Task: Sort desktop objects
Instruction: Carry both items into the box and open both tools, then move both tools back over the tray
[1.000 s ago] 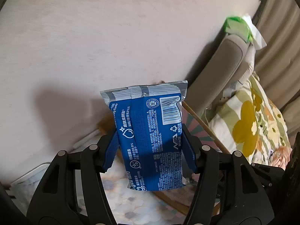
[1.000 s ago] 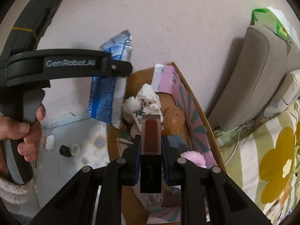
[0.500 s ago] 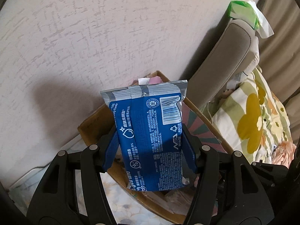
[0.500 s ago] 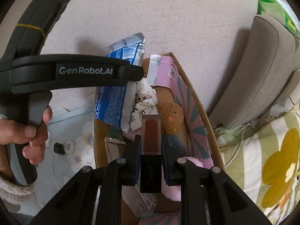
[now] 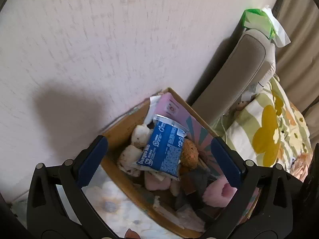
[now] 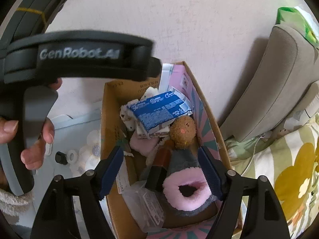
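The cardboard box [image 5: 119,127] [image 6: 104,119] stands against the wall, full of small items. The blue wet-wipe packet [image 5: 165,149] [image 6: 159,112] lies loose on top of them. My left gripper [image 5: 159,155] hovers above it, jaws opening wide, nothing between the pads; in the right wrist view its black body [image 6: 79,55] is held by a hand [image 6: 33,155]. My right gripper [image 6: 160,169] is over the box, jaws opening. The brown lipstick tube [image 6: 159,165] lies in the box beneath them, apart from both pads.
A brown plush ball [image 6: 183,131] and a pink-lined grey sock [image 6: 187,191] lie in the box. A grey sofa arm [image 5: 235,75] with a green tissue pack [image 5: 257,22] stands right of it, beside a flowered blanket [image 5: 269,139]. A black cap [image 6: 60,157] sits on the flowered tabletop.
Both grippers have opened. The blue packet left the left gripper and now lies in the box. The lipstick tube dropped from the right gripper into the box.
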A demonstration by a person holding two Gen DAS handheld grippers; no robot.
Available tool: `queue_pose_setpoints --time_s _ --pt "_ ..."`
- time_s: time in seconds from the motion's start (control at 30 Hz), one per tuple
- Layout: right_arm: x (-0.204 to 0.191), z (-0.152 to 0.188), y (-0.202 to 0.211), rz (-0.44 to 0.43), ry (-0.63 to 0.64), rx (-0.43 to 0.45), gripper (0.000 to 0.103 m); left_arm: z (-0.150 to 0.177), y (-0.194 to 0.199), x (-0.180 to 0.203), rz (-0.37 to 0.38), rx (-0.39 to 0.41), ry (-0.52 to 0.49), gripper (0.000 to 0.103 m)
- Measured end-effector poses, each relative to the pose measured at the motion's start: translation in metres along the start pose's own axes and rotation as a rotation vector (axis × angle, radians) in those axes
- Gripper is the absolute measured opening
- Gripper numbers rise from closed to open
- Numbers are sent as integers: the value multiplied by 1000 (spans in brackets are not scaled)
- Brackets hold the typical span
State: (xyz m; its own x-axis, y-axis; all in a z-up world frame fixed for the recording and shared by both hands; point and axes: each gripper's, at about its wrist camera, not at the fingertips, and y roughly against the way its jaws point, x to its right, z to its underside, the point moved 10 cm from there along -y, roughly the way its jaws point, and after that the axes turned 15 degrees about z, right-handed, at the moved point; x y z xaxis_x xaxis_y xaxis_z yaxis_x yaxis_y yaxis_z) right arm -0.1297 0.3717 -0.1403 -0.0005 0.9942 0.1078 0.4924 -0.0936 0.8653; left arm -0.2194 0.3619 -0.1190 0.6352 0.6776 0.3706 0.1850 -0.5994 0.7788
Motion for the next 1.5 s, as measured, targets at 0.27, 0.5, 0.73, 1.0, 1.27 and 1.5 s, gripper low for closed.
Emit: queue_pose_setpoints --time_s 0.27,0.5,0.73,1.0,1.27,1.5 --pt "-6 3 16 -2 -13 21 73 6 25 -9 -2 29 11 103" --pt "-22 11 27 3 7 36 73 20 54 -20 -5 51 24 103" --pt "-40 13 38 -3 48 51 73 34 92 -41 -27 84 45 103" --pt "-73 12 50 -22 119 71 73 60 141 -83 -87 128 97 103" --pt "-131 11 70 -102 231 132 73 112 215 -158 -197 212 208 103" --pt "-185 29 56 -186 305 98 73 169 272 -233 -291 255 357 103"
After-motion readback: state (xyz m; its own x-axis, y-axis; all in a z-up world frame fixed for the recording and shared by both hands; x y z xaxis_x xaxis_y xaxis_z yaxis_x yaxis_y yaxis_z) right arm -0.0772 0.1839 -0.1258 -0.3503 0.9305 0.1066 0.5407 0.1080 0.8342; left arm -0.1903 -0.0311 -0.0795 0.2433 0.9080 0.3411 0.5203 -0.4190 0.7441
